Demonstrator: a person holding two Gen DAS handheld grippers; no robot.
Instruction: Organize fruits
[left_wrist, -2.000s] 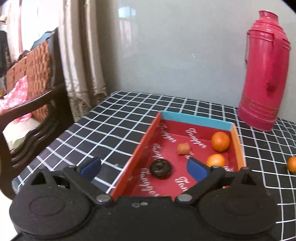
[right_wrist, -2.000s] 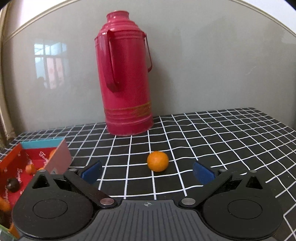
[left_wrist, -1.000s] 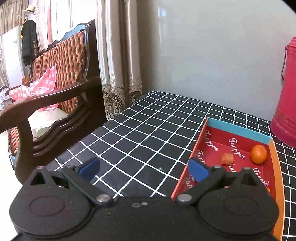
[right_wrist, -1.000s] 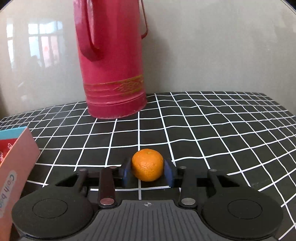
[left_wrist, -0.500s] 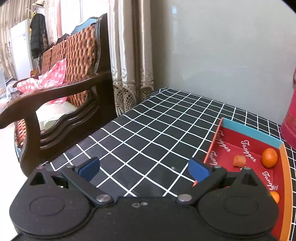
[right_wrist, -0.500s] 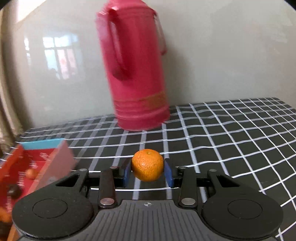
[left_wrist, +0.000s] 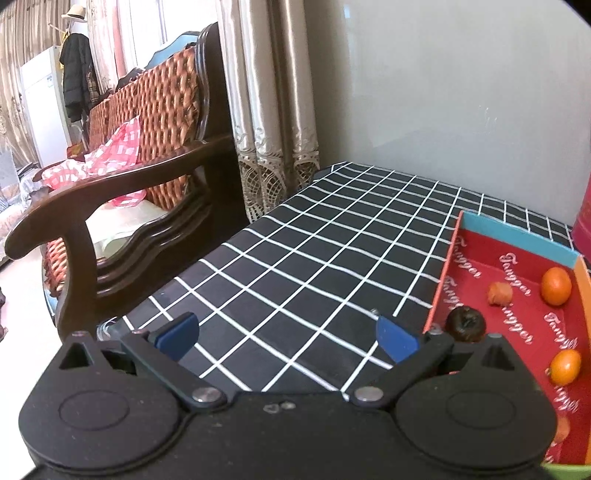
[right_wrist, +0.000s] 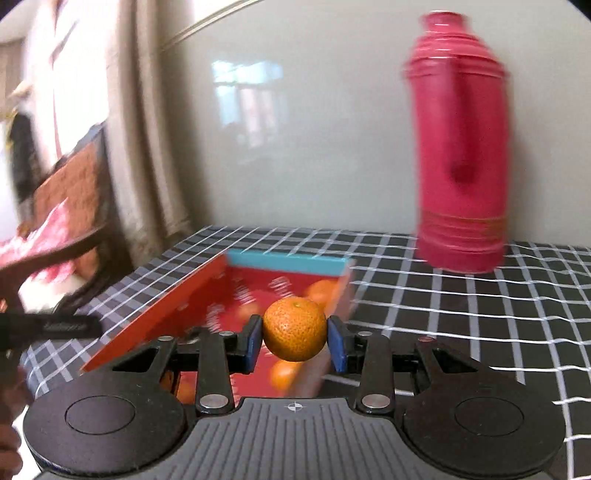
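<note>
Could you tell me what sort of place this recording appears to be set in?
Probably a home living room: a wooden sofa with woven backing, curtains, and a red thermos on a checked tablecloth.

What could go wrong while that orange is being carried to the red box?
The orange is round and pinched only at its sides by the right gripper, so it might slip out and roll across the table. The red box already holds fruit, so a dropped orange could bump them.
</note>
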